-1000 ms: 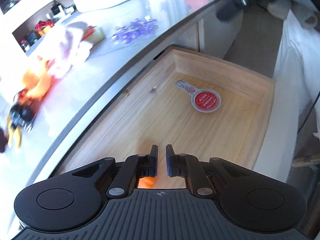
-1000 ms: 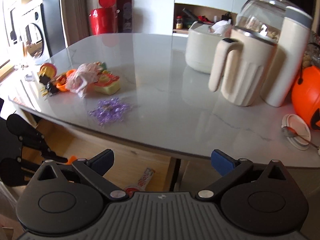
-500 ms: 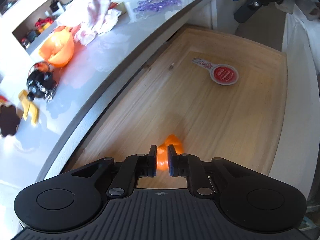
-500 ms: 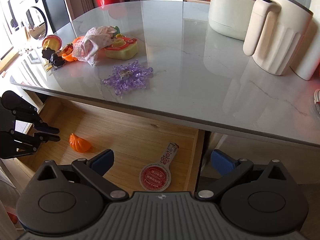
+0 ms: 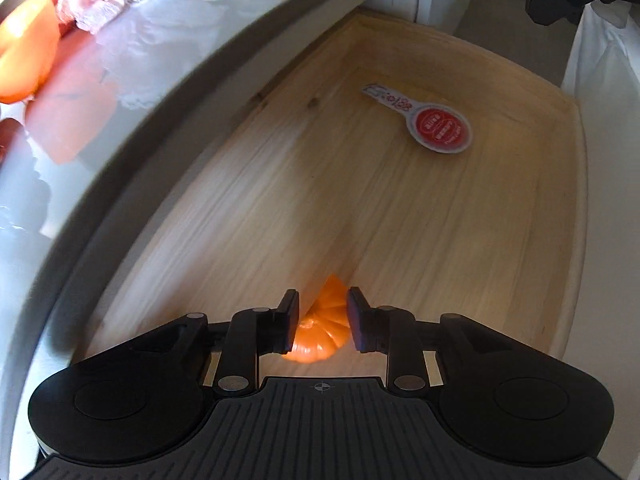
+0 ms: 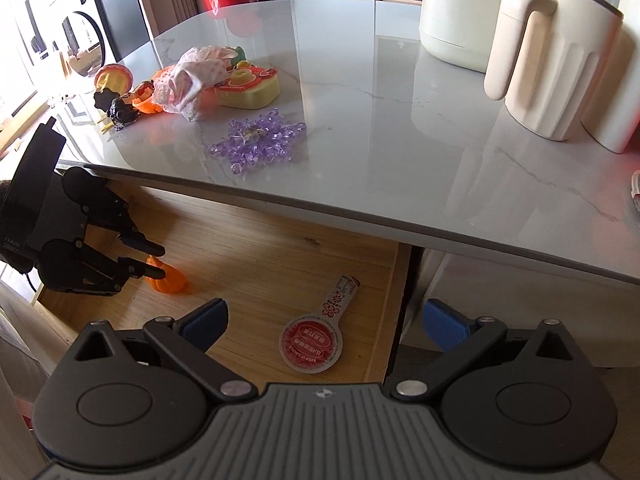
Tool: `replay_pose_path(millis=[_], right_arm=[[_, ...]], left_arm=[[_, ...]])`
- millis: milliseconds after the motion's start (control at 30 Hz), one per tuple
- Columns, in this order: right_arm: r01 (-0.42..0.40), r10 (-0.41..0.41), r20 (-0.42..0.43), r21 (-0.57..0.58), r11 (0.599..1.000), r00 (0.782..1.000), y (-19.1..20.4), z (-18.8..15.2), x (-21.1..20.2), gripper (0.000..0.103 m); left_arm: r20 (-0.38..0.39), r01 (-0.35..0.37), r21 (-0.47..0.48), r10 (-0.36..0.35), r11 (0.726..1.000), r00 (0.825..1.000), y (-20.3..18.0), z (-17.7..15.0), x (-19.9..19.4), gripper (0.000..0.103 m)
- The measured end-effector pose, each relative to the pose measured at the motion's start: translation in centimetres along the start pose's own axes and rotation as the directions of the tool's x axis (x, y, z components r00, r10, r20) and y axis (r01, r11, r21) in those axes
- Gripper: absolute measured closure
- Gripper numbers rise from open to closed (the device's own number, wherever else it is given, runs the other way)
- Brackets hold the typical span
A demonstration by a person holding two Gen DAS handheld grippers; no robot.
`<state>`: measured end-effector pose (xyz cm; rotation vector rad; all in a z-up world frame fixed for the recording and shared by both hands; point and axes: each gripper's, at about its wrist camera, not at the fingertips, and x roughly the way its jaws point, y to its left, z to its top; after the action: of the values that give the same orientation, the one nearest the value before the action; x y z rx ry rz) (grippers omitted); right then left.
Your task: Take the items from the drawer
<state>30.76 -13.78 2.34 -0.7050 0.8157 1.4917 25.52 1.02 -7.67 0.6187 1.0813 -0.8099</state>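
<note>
I'm bringing the left gripper (image 5: 322,312) down over the small orange pumpkin (image 5: 320,330) on the floor of the open wooden drawer (image 5: 566,216). Its jaws are opening, with the pumpkin sitting between them; the pads are flanking it, not yet pressing as far as I can see. The right gripper (image 6: 324,320) is hanging spread wide and empty above the drawer's other end, over the round red-labelled tag (image 6: 311,342).

To do this well, I'm thinking: keep opening until both pads clear the widest ribs, settle lower so they meet the body at mid-height rather than the pointed top, then close squarely. It looks soft and ribbed, so I'm expecting it to squash or squirt out if pinched off-centre.

Hard to make out:
- The pumpkin's lower half is hiding behind the gripper body in the left wrist view.
- From the right wrist view one finger (image 6: 154,270) is overlapping the pumpkin (image 6: 170,280), so I can't tell touch from near-miss.
- The drawer's near corner under the countertop (image 6: 400,152) is cut off.
- Tag print is unreadable.
</note>
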Motion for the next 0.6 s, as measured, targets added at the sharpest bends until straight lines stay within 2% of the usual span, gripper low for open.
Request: replay_pose_path(millis=[67,167,233,267,367,467,533,600], right_arm=[[-0.01,0.01,-0.002,-0.005,1.0,1.0,0.1,0.1,0.0,0.0],[-0.015,0.014,-0.006,-0.019,1.0,1.0,0.3,0.1,0.2,0.0],[-0.012,0.011,-0.011,-0.023,1.0,1.0,0.4,0.2,0.3,0.0],[-0.01,0.01,-0.013,-0.023,1.0,1.0,0.4,0.2,0.4,0.0],[-0.001,0.001,-0.018,-0.024,1.0,1.0,0.5,0.3,0.6,0.0],[0.006,-0.007,-0.027,-0.041,0.999,1.0,0.9,0.3,0.7,0.0],[-0.009,0.006,-0.04,-0.071,0.997,0.999,1.4,0.3,0.7,0.0],[-0.022,0.015,-0.062,-0.106,0.994,0.998,2.0,0.3,0.9,0.0]], left_arm=[[-0.049,0.032,0.019,-0.031,0.999,0.998,-0.3,0.0,0.9,0.072],[-0.114,0.008,0.095,0.003,0.995,0.993,-1.4,-0.5,2.3,0.07],[-0.106,-0.014,0.118,0.026,0.993,0.994,-1.7,-0.8,2.4,0.066],[-0.105,-0.011,0.099,0.022,0.995,0.994,-1.5,-0.8,2.3,0.081],[-0.133,-0.074,0.035,0.078,0.997,0.988,-1.1,-0.6,1.7,0.092],[-0.066,-0.127,0.014,0.128,0.992,0.99,-1.6,-0.8,-1.4,0.093],[0.023,-0.153,-0.036,0.154,0.988,0.988,-2.0,-1.2,-4.2,0.093],[0.113,-0.159,-0.11,0.171,0.981,0.979,-2.4,-1.9,-6.9,0.093]])
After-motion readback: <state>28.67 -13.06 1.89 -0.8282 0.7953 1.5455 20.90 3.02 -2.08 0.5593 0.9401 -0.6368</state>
